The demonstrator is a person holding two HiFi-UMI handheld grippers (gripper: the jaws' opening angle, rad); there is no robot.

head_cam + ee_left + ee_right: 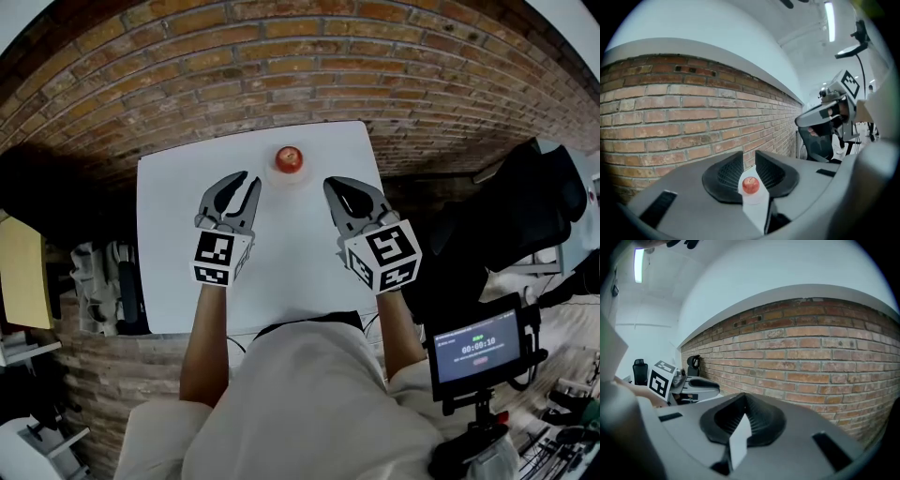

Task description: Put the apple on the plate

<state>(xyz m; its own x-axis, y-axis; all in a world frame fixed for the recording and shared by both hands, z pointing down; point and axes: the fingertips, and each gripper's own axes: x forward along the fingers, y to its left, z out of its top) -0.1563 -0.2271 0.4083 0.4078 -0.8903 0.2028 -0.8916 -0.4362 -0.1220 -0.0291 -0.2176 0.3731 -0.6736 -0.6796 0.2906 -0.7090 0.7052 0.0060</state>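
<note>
Left hand-held gripper (249, 179) narrowly apart, right hand-held gripper (331, 184) closed, red apple (288, 158) on plate (271, 172)

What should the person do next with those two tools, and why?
Probably just draw both back and rest them. The apple already sits on the plate, and the left hand-held gripper and right hand-held gripper hold nothing and are clear of it.

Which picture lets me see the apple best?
The head view: the whole apple sits in the open on its plate. The left gripper view shows it small, far off, framed by the left hand-held gripper. The right gripper view misses it.
</note>
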